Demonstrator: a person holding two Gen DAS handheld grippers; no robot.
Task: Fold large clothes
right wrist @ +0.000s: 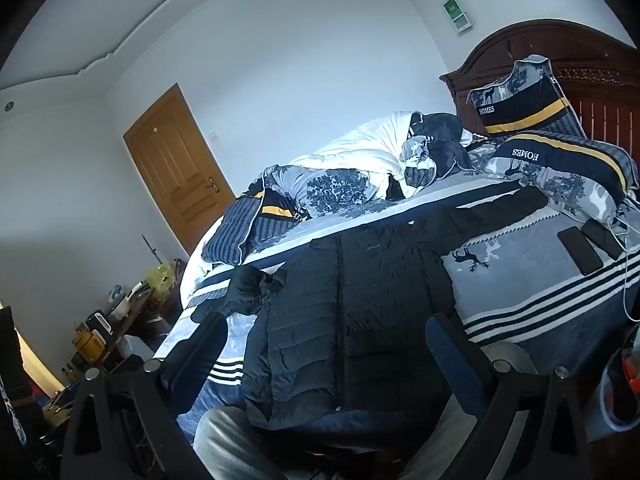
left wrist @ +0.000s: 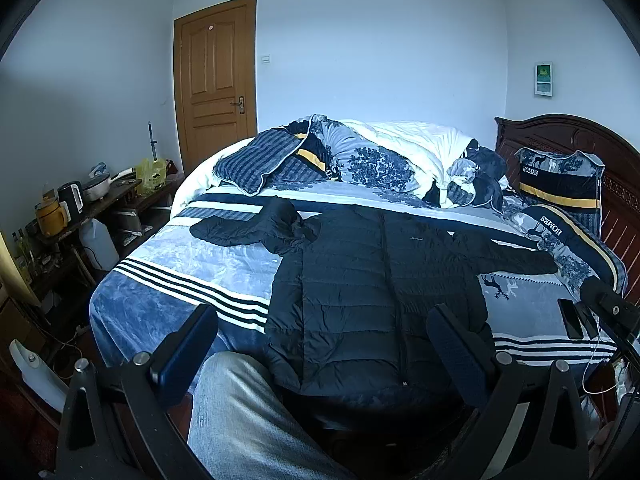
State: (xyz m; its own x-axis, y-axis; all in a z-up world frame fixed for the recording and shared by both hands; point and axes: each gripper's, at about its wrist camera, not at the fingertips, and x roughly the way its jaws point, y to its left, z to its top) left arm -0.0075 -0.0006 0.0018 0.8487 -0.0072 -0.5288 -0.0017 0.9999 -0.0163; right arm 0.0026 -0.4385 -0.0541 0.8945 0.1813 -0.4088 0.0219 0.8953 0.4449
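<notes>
On the bed [left wrist: 168,264], a black puffer jacket [left wrist: 360,280] lies flat, hem near, collar far, sleeves spread left and right. Left claw [left wrist: 320,344] and right claw [right wrist: 324,352] gape wide, empty.

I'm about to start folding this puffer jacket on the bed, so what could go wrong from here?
1. Two phones with a white cable lie close to the black jacket's outstretched sleeve; swinging that sleeve inward might snag the cable.
2. The jacket's hem hangs over the bed edge, so the slick fabric could slide off.
3. The other sleeve is bunched, which may fold unevenly.
</notes>
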